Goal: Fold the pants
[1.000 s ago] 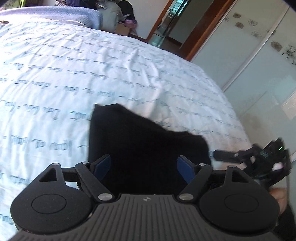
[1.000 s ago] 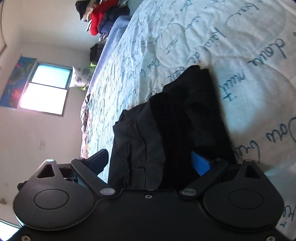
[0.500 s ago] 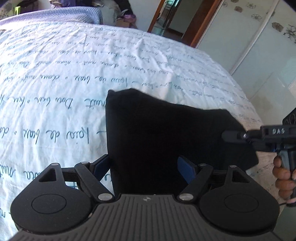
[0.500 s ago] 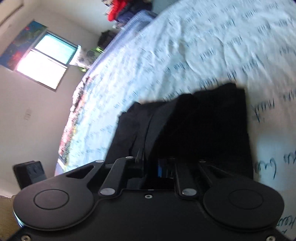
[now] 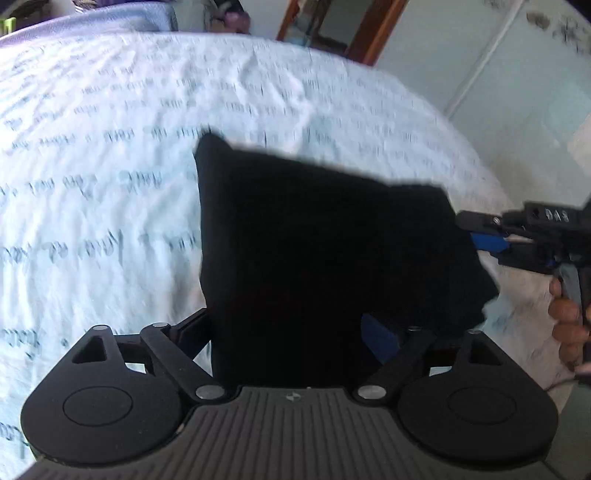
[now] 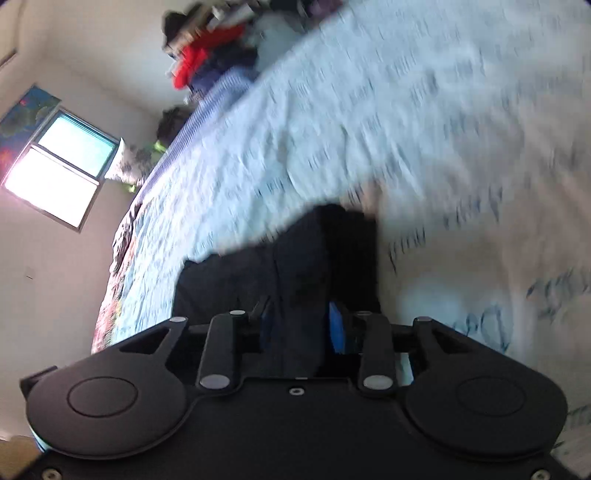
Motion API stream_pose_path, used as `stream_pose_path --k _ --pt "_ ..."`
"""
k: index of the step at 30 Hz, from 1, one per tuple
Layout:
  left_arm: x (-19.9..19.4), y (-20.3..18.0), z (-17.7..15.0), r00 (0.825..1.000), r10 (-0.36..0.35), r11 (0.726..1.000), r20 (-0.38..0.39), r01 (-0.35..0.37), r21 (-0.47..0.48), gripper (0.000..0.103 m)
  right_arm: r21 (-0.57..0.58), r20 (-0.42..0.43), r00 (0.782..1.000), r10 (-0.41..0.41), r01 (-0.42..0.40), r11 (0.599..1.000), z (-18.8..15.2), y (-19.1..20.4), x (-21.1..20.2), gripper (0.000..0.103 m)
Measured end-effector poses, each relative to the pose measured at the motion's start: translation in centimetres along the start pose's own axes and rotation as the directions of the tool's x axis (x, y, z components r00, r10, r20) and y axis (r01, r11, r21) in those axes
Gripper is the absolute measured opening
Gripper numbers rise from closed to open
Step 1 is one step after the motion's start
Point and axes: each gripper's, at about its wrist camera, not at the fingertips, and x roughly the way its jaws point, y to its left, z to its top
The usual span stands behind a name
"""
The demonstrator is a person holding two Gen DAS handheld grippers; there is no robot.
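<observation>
1. The pants (image 5: 321, 258) are a dark folded bundle lying on a bed (image 5: 110, 155) with a pale cover printed with blue handwriting. They lie near the right edge of the bed as the left wrist camera sees it.
2. The left gripper (image 5: 288, 328) stands over the near end of the pants. Its jaws are spread wide and are opening, with the cloth running between them. The left finger sits at the left edge of the cloth and the blue pad (image 5: 380, 338) of the right finger shows against the dark fabric. I cannot tell whether the pads press on the cloth.
3. The right gripper (image 6: 299, 325) comes in from the right side of the pants, held in a hand (image 5: 569, 328). Its jaws stand fairly close together and are opening, with a fold of the dark cloth between them. Whether the cloth is gripped or let go, I cannot tell.
4. Both pictures are blurred.
5. At the far end of the bed there is a heap of clothes (image 6: 207, 62), with red among them. A bright window (image 6: 59, 166) is in the wall to the left.
6. A brown wooden door frame (image 5: 373, 33) stands beyond the far right corner of the bed.
</observation>
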Motion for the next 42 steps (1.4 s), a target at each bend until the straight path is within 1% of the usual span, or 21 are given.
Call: stream_pose_path --k 3,5,7,8,10,11,13,17,21,25,27,29,30,31,32,34,35,37,39,41,42 --pt "-2.1 -0.2 2.3 0.988 -0.039 0.998 0.149 0.045 -0.035 0.087 -0.021 0.088 0.988 0.127 -0.126 0.992 0.2 2.4 -1.2 0.05" --pt "-1.9 -0.8 3.6 0.974 -0.095 0.992 0.207 0.109 -0.058 0.087 0.02 0.1 0.966 0.238 -0.241 0.97 0.2 3.1 0.0 0.078" --pt "0.1 -1.2 4.3 0.971 -0.143 0.987 0.19 0.155 -0.05 0.09 0.083 0.114 0.946 0.303 -0.313 0.946 0.3 2.8 1.9 0.078" --pt "1.7 -1.5 4.4 0.98 -0.108 0.993 0.169 0.116 -0.036 0.088 0.122 0.121 0.941 0.317 -0.331 0.936 0.4 2.3 3.0 0.077" --pt "5.2 -1.4 3.6 0.996 0.005 1.0 0.087 -0.003 -0.018 0.084 0.197 0.165 0.954 0.25 -0.28 0.94 0.6 1.1 3.9 0.077" --pt "6.3 -1.1 3.0 0.998 0.009 1.0 0.059 -0.008 -0.006 0.084 0.223 0.173 0.961 0.216 -0.252 0.942 0.7 0.5 4.0 0.077" --pt "6.1 -1.3 1.8 0.993 0.001 0.999 0.122 -0.007 0.051 0.088 0.224 0.163 0.977 0.135 -0.17 0.96 0.6 -0.2 3.2 0.077" --pt "6.3 -2.1 1.4 0.993 0.021 0.993 0.12 -0.034 0.114 0.094 0.135 0.193 0.981 -0.024 -0.002 0.991 0.8 0.6 0.2 0.078" --pt "7.0 -2.7 2.2 0.995 0.037 0.993 0.094 -0.047 0.104 0.097 0.082 0.248 0.963 0.105 -0.128 0.988 0.8 2.3 -1.3 0.081" --pt "7.2 -2.9 2.2 0.994 0.049 0.992 0.093 -0.059 0.109 0.098 0.074 0.137 0.957 0.255 -0.267 0.961 0.2 3.7 3.1 0.085" --pt "7.0 -2.9 2.0 0.994 0.052 0.992 0.096 -0.062 0.111 0.097 0.142 0.063 0.972 0.227 -0.233 0.962 0.0 2.0 6.3 0.082" --pt "6.5 -3.0 2.0 0.993 0.073 0.99 0.091 -0.083 0.112 0.094 0.194 0.07 0.976 0.207 -0.217 0.957 -0.6 -0.9 7.6 0.046" --pt "6.0 -3.1 2.0 0.992 0.079 0.99 0.094 -0.089 0.109 0.094 0.255 0.09 0.972 0.219 -0.235 0.938 -0.7 -2.2 7.2 0.043" --pt "5.4 -3.2 1.9 0.991 0.081 0.99 0.102 -0.091 0.103 0.094 0.31 0.103 0.967 0.232 -0.253 0.916 -0.8 -2.9 6.5 0.046" --pt "4.8 -3.2 1.8 0.99 0.086 0.99 0.112 -0.097 0.101 0.095 0.323 0.126 0.964 0.233 -0.262 0.91 -0.8 -2.9 5.5 0.059" --pt "4.2 -3.4 1.3 0.987 0.096 0.987 0.131 -0.111 0.113 0.096 0.23 0.183 0.963 0.2 -0.24 0.943 -1.0 -1.2 3.0 0.087" --pt "4.3 -3.4 0.9 0.986 0.105 0.985 0.132 -0.121 0.121 0.096 0.177 0.205 0.959 0.197 -0.234 0.956 -1.2 -0.2 1.9 0.088" --pt "5.3 -3.4 0.2 0.983 0.125 0.977 0.137 -0.146 0.153 0.098 0.149 0.209 0.946 0.249 -0.282 0.948 -2.1 0.5 1.5 0.089" --pt "5.8 -3.7 -0.4 0.978 0.13 0.97 0.166 -0.16 0.183 0.102 0.186 0.14 0.958 0.249 -0.272 0.944 -3.1 -0.1 3.4 0.088" --pt "5.6 -4.1 -0.2 0.975 0.151 0.965 0.161 -0.181 0.189 0.101 0.172 0.124 0.974 0.189 -0.209 0.963 -3.6 -1.4 4.8 0.063" --pt "5.0 -4.1 -0.2 0.977 0.149 0.967 0.155 -0.177 0.182 0.098 0.185 0.127 0.975 0.184 -0.206 0.961 -3.4 -1.8 4.5 0.062"
